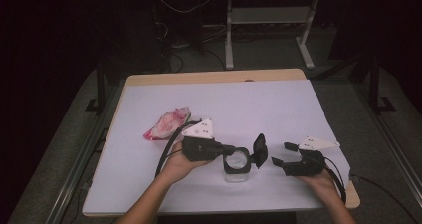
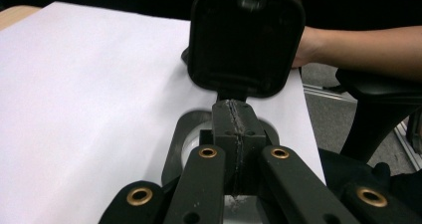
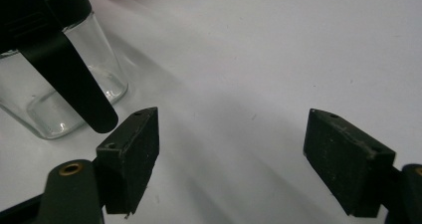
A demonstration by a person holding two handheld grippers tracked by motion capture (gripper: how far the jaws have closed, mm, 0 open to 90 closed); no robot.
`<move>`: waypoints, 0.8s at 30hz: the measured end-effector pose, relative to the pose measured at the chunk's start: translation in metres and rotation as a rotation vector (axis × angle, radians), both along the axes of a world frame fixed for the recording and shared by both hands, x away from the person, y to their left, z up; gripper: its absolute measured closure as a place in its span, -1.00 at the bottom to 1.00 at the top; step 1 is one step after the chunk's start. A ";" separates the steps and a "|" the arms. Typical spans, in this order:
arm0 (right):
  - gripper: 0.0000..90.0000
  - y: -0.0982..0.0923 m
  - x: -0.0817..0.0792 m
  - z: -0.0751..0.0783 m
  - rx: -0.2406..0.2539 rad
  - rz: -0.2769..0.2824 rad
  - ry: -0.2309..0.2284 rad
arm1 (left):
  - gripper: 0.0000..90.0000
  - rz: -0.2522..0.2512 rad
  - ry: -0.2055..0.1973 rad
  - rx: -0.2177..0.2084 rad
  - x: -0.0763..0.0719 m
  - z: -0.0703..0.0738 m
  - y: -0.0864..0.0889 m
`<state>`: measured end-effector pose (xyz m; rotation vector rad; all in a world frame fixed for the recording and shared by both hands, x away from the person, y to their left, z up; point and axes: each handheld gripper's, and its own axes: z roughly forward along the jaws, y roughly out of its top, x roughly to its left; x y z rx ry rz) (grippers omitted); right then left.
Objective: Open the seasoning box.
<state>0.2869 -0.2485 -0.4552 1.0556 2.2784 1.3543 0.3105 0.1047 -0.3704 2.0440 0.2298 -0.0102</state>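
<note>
While the jar (image 1: pixel 236 165) stands upright on the white sheet (image 1: pixel 249 104) near the desk's (image 1: pixel 214 77) front edge, its black lid (image 1: pixel 259 151) is flipped up on a hinge and leans away at the jar's 3 o'clock in the high view. The jar is clear glass with a black collar around a round mouth; in the right gripper view its glass wall (image 3: pixel 74 84) shows empty, with a black strap hanging down its side.

The left gripper (image 1: pixel 226 149) comes in from 9 o'clock. Its jaws are pressed fully together, and in the left gripper view the joined tips (image 2: pixel 234 129) sit over the collar's near rim, just below the raised lid (image 2: pixel 247 40). Whether they pinch the rim or only rest on it I cannot tell.

The right gripper (image 1: pixel 281 154) lies at 3 o'clock of the jar, just beyond the lid and apart from it. Its jaws stand wide open with nothing between them, only bare sheet (image 3: pixel 259 59) in the gap. The right gripper (image 3: pixel 231 154) points past the jar's base.

A crumpled pink and white wrapper (image 1: pixel 167 124) lies at 10 o'clock of the jar, behind the left hand (image 1: pixel 184 164).
</note>
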 end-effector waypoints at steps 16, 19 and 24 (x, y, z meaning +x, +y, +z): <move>0.03 0.028 -0.017 0.009 0.050 0.274 0.042 | 1.00 0.080 0.039 0.067 -0.027 -0.039 0.050; 0.13 0.034 -0.018 0.011 0.048 0.290 0.041 | 1.00 0.102 0.054 0.066 -0.026 -0.047 0.052; 0.30 0.037 -0.020 0.012 0.000 0.279 0.052 | 1.00 0.163 0.035 0.070 -0.015 -0.055 0.050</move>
